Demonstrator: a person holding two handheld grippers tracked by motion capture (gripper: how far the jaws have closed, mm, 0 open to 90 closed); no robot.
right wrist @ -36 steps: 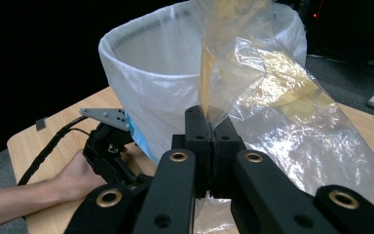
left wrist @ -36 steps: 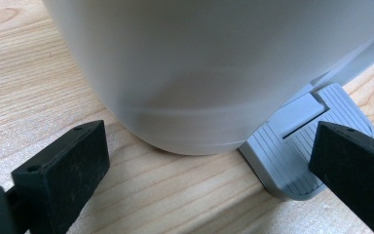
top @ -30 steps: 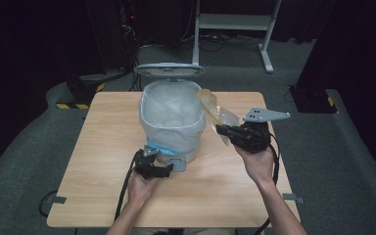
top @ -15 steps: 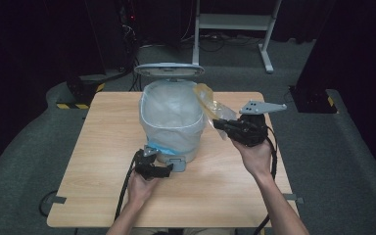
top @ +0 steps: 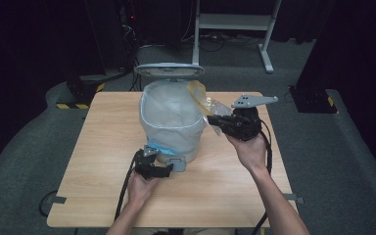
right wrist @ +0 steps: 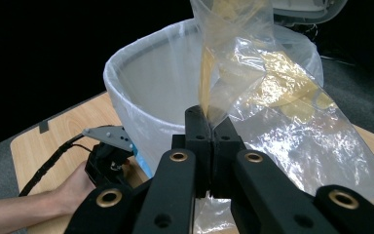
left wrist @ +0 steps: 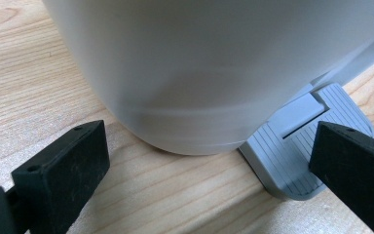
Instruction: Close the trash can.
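Right gripper (right wrist: 209,141) has its jaws pinched tight on a crinkly clear plastic bag (right wrist: 272,92), held just beside the rim of the lined pedal bin (top: 171,122) with its lid up. Left gripper (left wrist: 209,165) sits wide open at the pedal (left wrist: 302,146), gripping nothing. I'd carry the bag fully over the opening before letting go.

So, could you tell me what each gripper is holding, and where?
Right gripper pinches the clear plastic bag at its edge; left gripper holds nothing.

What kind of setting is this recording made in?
Probably a lab or recording studio, not a home: a lone wooden table on grey carpet, black curtains all around, and cabled equipment with a white metal stand behind.
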